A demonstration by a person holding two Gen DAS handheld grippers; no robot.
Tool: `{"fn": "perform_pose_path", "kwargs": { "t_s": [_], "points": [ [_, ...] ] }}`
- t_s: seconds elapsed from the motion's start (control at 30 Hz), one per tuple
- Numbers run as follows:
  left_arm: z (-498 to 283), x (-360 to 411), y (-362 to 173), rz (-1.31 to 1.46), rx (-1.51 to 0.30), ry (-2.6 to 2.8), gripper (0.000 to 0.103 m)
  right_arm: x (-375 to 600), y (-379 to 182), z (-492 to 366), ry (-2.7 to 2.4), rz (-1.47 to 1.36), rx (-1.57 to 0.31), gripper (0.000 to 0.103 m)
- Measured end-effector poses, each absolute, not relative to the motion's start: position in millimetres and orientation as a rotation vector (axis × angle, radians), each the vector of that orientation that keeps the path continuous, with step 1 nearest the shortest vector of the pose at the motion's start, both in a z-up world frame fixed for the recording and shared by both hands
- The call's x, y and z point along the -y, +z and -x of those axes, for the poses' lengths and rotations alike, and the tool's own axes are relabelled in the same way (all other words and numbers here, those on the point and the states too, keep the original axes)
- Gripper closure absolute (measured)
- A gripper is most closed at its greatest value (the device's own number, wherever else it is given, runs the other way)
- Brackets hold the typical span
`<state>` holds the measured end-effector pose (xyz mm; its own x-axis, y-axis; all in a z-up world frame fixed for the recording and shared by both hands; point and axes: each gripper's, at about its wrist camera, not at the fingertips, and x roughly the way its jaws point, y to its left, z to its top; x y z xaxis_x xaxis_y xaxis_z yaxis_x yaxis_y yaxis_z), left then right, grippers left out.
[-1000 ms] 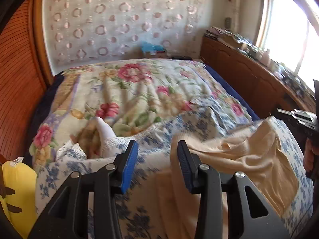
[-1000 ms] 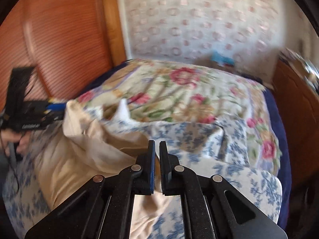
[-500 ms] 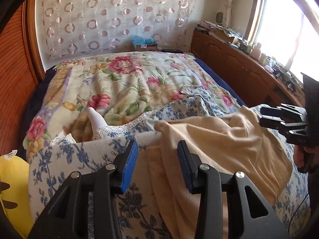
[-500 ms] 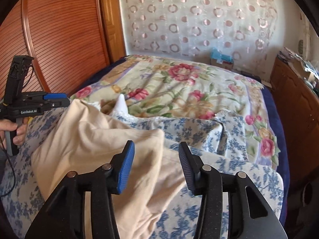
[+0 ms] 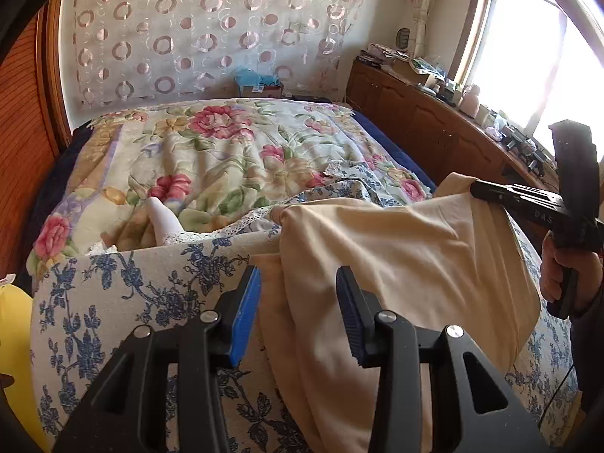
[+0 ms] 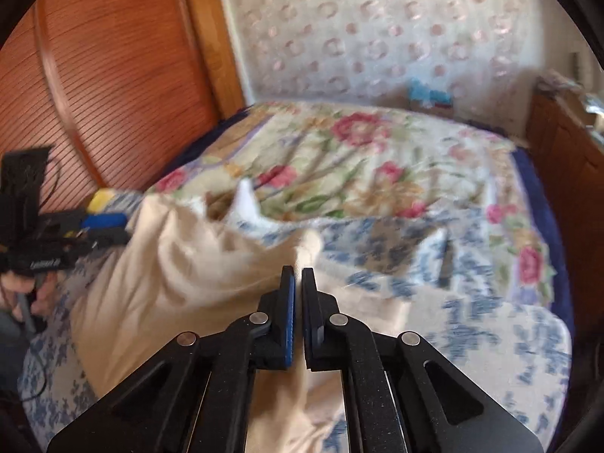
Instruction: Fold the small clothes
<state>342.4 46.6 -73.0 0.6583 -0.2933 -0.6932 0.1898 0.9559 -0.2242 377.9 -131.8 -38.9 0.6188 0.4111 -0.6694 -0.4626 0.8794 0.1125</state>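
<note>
A cream garment point(image 5: 396, 256) lies bunched on the blue-flowered sheet point(image 5: 124, 283) at the near end of the bed. My left gripper point(image 5: 298, 302) is open, its blue pads either side of the garment's left folded edge, holding nothing. My right gripper point(image 6: 298, 287) is shut on a raised edge of the cream garment point(image 6: 181, 264); it also shows in the left wrist view point(image 5: 479, 188), pinching the garment's far right corner and lifting it. The right wrist view is motion-blurred.
A floral quilt point(image 5: 226, 151) covers the far bed. A white cloth piece point(image 5: 162, 222) pokes up by the lace edge. A yellow cushion point(image 5: 15, 332) sits at the left. A wooden cabinet point(image 5: 434, 124) with clutter runs along the right under the window. A wooden headboard panel point(image 6: 113, 75) stands left.
My right gripper was shut, opened half a second ago, and has shut again on the garment's edge and lifted it. My left gripper stays open and has pulled back slightly.
</note>
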Motion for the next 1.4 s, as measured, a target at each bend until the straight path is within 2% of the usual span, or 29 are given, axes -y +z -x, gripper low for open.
{"fn": "perform_pose_path", "kwargs": {
  "t_s": [0.17,0.27,0.33,0.37,0.4,0.5,0.8,0.9,0.93,1.03,1.1,1.13,1.17,1.23,1.27,1.33,1.4],
  "points": [
    [-342.9,-45.8,-77.9,0.131,-0.824,-0.288,0.062,145.7,-42.6,-381.4,0.407,0.050,-0.791,0.102],
    [-343.4,-46.8,-81.2,0.134,-0.836,-0.293,0.055,146.7,-41.9,-372.6,0.400,0.081,-0.783,0.094],
    [-344.1,-46.7,-83.9,0.142,-0.846,-0.303,0.049,148.0,-41.9,-364.1,0.393,0.092,-0.783,0.069],
    [-344.5,-46.2,-85.0,0.143,-0.849,-0.306,0.048,148.8,-42.9,-361.1,0.394,0.091,-0.783,0.052],
    [-344.7,-45.0,-86.1,0.138,-0.855,-0.306,0.048,149.5,-43.4,-355.6,0.405,0.081,-0.783,0.042],
    [-345.5,-41.3,-89.9,0.125,-0.866,-0.295,0.048,146.8,-49.9,-347.2,0.418,0.095,-0.809,0.037],
    [-348.7,-44.6,-97.0,0.160,-0.894,-0.303,0.048,145.0,-81.9,-353.8,0.416,0.065,-0.898,0.033],
    [-348.1,-43.5,-97.9,0.172,-0.886,-0.317,0.049,145.8,-82.2,-355.8,0.423,0.050,-0.894,0.033],
    [-347.8,-43.6,-98.3,0.184,-0.882,-0.340,0.052,145.7,-82.0,-356.6,0.428,0.047,-0.892,0.033],
    [-347.4,-42.1,-97.1,0.181,-0.885,-0.358,0.069,139.6,-82.4,-356.7,0.463,0.049,-0.886,0.033],
    [-347.3,-40.4,-96.8,0.182,-0.890,-0.364,0.089,135.0,-83.3,-357.0,0.481,0.062,-0.882,0.035],
    [-346.9,-38.7,-95.9,0.173,-0.890,-0.365,0.090,133.7,-83.6,-357.9,0.487,0.066,-0.882,0.035],
    [-346.0,-36.4,-94.3,0.163,-0.887,-0.365,0.095,132.2,-83.7,-358.8,0.497,0.068,-0.884,0.039],
    [-341.9,-32.1,-87.9,0.146,-0.876,-0.361,0.097,128.6,-83.6,-358.8,0.536,0.055,-0.888,0.051],
    [-339.8,-30.8,-83.4,0.143,-0.869,-0.356,0.097,126.3,-83.1,-358.6,0.566,0.052,-0.893,0.066],
    [-331.3,-29.1,-69.6,0.142,-0.842,-0.344,0.097,121.3,-80.6,-358.7,0.620,0.031,-0.907,0.083],
    [-316.9,-28.8,-54.3,0.136,-0.801,-0.340,0.097,113.2,-75.4,-353.9,0.620,0.087,-0.877,0.087]
  ]
}}
